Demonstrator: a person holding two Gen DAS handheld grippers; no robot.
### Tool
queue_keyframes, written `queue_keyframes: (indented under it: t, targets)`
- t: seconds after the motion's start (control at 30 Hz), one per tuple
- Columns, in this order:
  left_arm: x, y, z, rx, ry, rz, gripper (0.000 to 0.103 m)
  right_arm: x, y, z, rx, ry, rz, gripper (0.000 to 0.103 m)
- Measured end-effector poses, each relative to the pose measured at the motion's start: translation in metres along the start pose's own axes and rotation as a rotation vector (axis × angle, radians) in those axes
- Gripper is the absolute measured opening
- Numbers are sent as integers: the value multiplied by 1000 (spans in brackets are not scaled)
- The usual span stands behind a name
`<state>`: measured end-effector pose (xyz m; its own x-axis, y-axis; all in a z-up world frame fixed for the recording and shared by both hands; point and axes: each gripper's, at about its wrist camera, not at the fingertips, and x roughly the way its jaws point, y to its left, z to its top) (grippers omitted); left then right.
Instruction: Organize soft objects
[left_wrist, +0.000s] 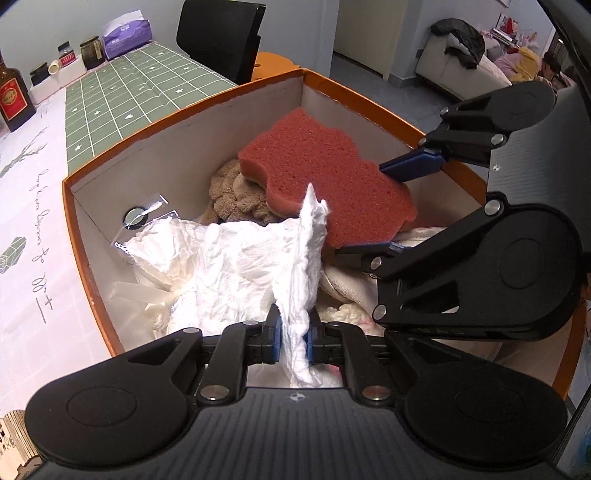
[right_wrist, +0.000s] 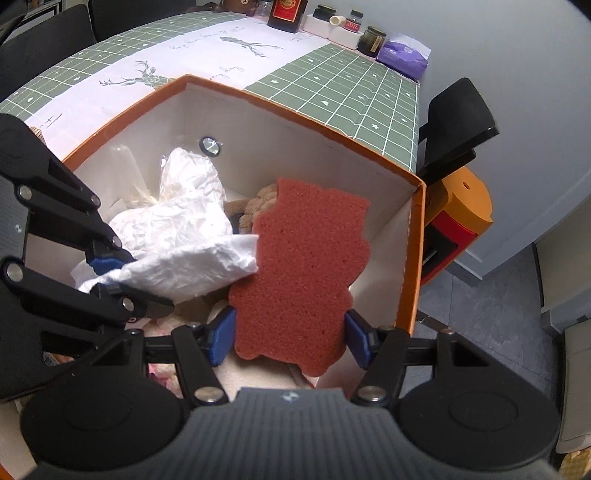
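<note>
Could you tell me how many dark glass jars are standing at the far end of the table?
3 visible: one jar beside the purple tissue pack, a red-labelled jar in a white tray, and another nearer the brown bottle. More could be hidden out of frame.

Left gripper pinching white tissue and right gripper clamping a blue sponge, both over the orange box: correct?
Not quite: the sponge is reddish-brown, not blue, as the right wrist view shows. The rest holds: the left gripper pinches the white tissue, the right gripper clamps the sponge, both over the orange box.
</note>
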<state>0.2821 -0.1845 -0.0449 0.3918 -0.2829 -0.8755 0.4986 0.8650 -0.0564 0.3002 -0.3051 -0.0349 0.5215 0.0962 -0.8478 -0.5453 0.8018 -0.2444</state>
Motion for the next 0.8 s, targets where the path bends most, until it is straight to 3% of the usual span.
queue_keyframes:
  t: [0.13,0.3,0.47,0.53,0.8]
  targets:
    - [-3,0,0,-7,-5,2,22,-4,0,0,-4,-8,-4,66]
    - [-17,-5,3,0,-15,3,44,-18,4,0,-49,-10,-63,72]
    - [-40,-9,0,0,-50,23,71,-39,3,1,-81,-7,-59,75]
    - [-52,-11,-1,18,-77,14,71,-51,4,2,-105,-14,-69,84]
    - [-114,-10,-14,-7,-220,-27,73,-105,21,5,-140,-69,-126,92]
